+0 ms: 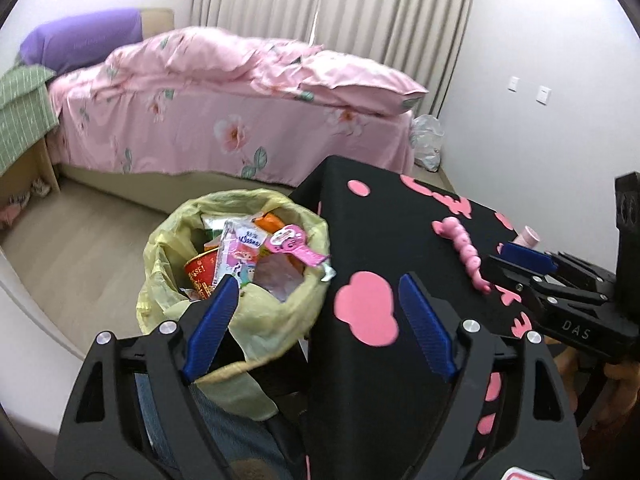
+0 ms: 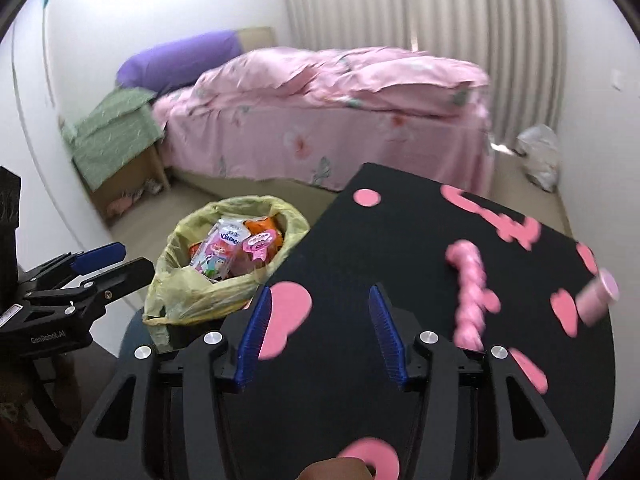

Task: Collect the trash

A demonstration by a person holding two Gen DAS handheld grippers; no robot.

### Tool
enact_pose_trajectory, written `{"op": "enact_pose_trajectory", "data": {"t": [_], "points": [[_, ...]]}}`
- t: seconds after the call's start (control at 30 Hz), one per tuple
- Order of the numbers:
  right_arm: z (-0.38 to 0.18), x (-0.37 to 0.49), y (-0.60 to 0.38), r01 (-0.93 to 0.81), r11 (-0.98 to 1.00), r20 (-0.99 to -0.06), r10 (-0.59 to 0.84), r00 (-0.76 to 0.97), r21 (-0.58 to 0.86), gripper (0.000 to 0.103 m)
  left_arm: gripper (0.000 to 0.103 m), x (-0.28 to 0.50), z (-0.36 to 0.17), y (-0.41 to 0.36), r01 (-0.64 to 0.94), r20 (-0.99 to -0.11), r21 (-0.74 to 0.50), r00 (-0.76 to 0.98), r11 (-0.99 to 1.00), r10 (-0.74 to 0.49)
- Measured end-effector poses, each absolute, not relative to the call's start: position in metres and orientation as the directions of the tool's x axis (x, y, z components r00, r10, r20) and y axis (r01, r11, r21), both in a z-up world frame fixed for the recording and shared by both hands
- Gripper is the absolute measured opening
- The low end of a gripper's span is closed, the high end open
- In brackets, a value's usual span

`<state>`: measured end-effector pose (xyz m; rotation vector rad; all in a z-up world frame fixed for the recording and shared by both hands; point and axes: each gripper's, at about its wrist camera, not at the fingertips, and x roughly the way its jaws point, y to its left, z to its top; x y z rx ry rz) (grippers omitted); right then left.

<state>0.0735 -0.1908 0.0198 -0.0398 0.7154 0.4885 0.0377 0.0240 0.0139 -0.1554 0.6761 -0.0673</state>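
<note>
A bin lined with a yellow-green bag stands on the floor beside a black table. It is stuffed with wrappers, a red cup, a tissue pack and a pink packet. My left gripper hovers open and empty over the bin's near rim and the table's corner. My right gripper is open and empty above the table. On the table lie a pink twisted piece and a small pink bottle. Each gripper shows at the other view's edge.
A bed with a pink floral cover fills the back of the room. A green-draped bedside stand is at the left. A white plastic bag lies on the floor by the curtain. Bare floor lies between bin and bed.
</note>
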Motion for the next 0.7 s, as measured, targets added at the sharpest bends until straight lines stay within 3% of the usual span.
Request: {"op": "enact_pose_trajectory", "data": {"t": [0.37, 0.7], "points": [[0.022, -0.003, -0.221, -0.356, 0.93, -0.593, 0.336, 0.732, 0.088, 0.048, 0.078, -0.013, 0.029, -0.011, -0.038, -0.614, -0.047, 0.79, 0.998, 0.001], [0.026, -0.025, -0.235, -0.328, 0.938, -0.569, 0.329, 0.754, 0.109, 0.048, 0.078, -0.025, 0.034, -0.017, -0.023, -0.596, -0.031, 0.803, 0.999, 0.0]]}}
